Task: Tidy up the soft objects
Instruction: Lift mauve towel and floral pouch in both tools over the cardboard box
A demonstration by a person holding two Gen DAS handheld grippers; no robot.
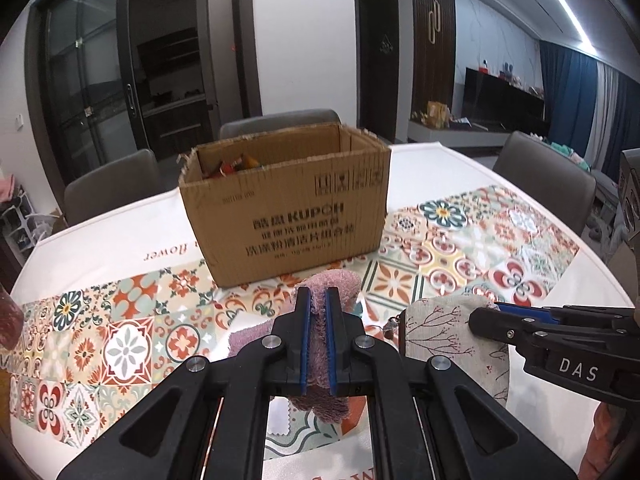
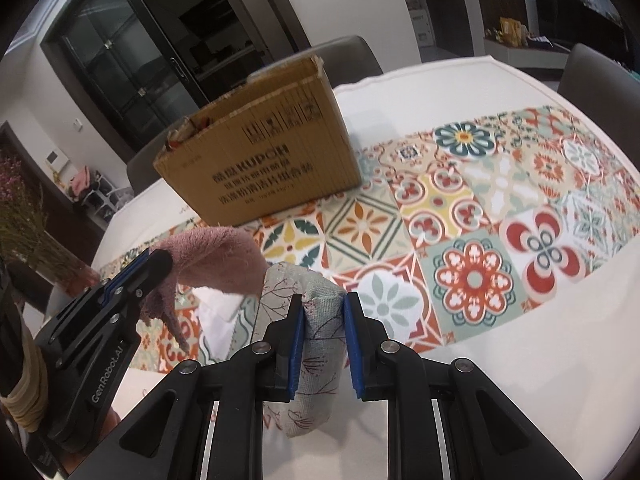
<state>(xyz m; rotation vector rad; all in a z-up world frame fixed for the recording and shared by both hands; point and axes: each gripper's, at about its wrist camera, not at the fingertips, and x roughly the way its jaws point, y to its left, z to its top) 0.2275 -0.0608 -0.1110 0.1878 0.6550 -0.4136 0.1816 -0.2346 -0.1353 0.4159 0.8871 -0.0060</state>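
Observation:
My left gripper [image 1: 318, 294] is shut on a fuzzy pink cloth [image 1: 336, 286], which hangs from its blue pads above the table; the same cloth [image 2: 218, 258] and the left gripper [image 2: 154, 260] show at the left of the right wrist view. My right gripper [image 2: 323, 300] is shut on a beige fabric pouch with a branch print [image 2: 322, 336], lifted off the table. In the left wrist view that pouch [image 1: 444, 332] sits at the right with the right gripper [image 1: 486, 314] clamped on it. An open cardboard box [image 1: 286, 208] stands behind both, with small items inside.
The table wears a white cloth with a band of colourful tile patterns [image 1: 460, 248]. Grey chairs [image 1: 544, 178] stand around the far side. A vase of dried pink flowers [image 2: 24, 236] stands at the table's left edge. The box [image 2: 260, 156] sits mid-table.

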